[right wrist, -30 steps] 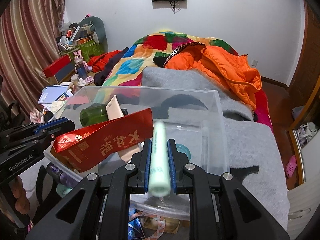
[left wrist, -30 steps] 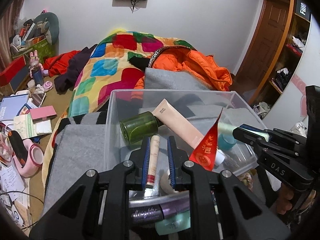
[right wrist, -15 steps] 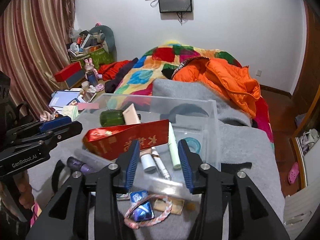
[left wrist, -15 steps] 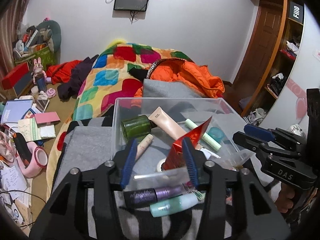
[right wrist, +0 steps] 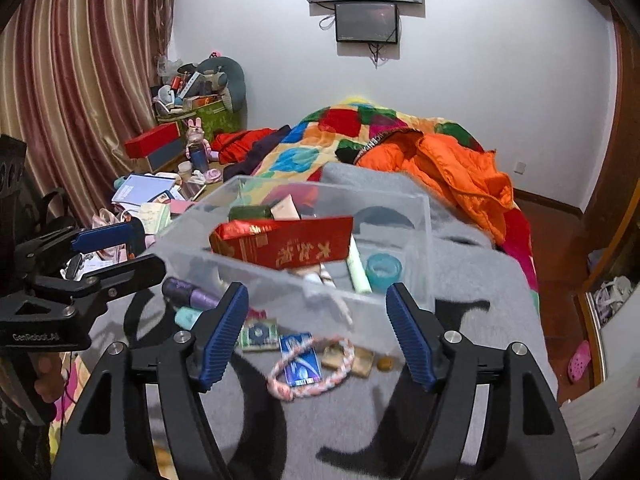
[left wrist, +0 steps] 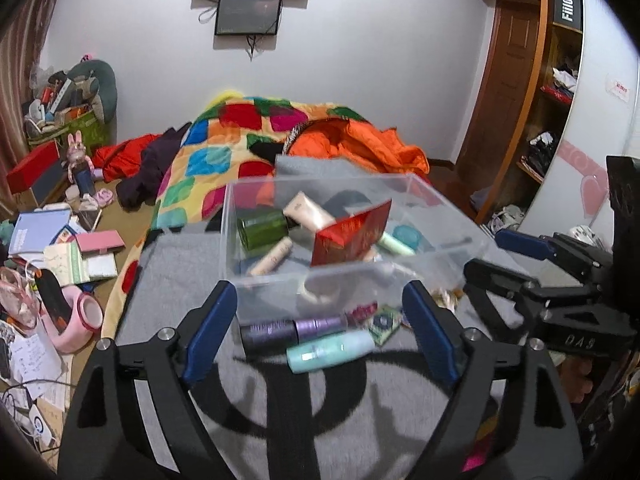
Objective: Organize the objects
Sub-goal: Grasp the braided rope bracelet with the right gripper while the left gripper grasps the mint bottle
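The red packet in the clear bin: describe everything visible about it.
The red packet is a long, flat, glossy red carton or pouch with gold characters on its face and a crinkled foil-like left end. It lies tilted inside the clear plastic bin, propped on the other items there, hiding part of the green jar and the beige tube behind it. A pale green tube runs beneath its right end. No gripper touches it.

A clear plastic bin [left wrist: 280, 280] sits on the grey blanket, holding a red packet [right wrist: 280, 245] propped on edge, a green jar [left wrist: 262, 233] on its side, a beige tube [left wrist: 310, 216], a slim cream tube [left wrist: 270, 257], a pale green tube [right wrist: 358, 268] and a teal ring [right wrist: 385, 266]. A purple tube [left wrist: 294, 327] and a mint tube [left wrist: 330, 350] lie just outside its near wall.
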A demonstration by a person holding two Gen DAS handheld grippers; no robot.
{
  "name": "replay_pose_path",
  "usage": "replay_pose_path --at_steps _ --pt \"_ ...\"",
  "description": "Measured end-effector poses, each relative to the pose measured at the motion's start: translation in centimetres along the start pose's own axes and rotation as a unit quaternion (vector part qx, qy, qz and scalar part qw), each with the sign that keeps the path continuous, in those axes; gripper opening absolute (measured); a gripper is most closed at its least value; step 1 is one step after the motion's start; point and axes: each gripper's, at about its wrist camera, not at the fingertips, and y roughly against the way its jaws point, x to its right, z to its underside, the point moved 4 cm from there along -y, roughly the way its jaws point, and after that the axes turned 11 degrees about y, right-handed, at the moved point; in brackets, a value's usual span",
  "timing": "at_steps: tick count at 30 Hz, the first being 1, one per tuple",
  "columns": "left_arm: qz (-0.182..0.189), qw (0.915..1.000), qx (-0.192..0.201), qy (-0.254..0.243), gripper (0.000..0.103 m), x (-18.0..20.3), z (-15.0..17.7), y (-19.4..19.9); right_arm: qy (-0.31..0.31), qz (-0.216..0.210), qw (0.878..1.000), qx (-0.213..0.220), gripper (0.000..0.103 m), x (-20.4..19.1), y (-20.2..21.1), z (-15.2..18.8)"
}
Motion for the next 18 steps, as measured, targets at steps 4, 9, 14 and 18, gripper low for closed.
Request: replay_pose_path --at_steps 4,9,14,18 --pt "-0.009 0.9995 -0.029 -0.001 0.086 -0.6 1.9 -1.3 -0.015 0.005 1.000 -0.016 0.068 0.8 -0.1 1.8" --pt "-0.013 0.9968 -0.079 0.000 0.086 -1.3 4.3 -3.8 -0.039 0.007 0.998 -0.045 0.068 1.9 -0.8 4.2" --pt "-0.013 0.9938 -0.110 -0.002 0.088 -0.9 5.4 -5.7 -0.057 0.005 0.996 -0.074 0.068 2.2 -2.2 6.1" --pt "-0.011 0.9923 -0.123 -0.004 0.091 -0.1 5.4 -6.7 -0.071 -0.011 0.993 -0.096 0.060 1.9 -3.6 6.9"
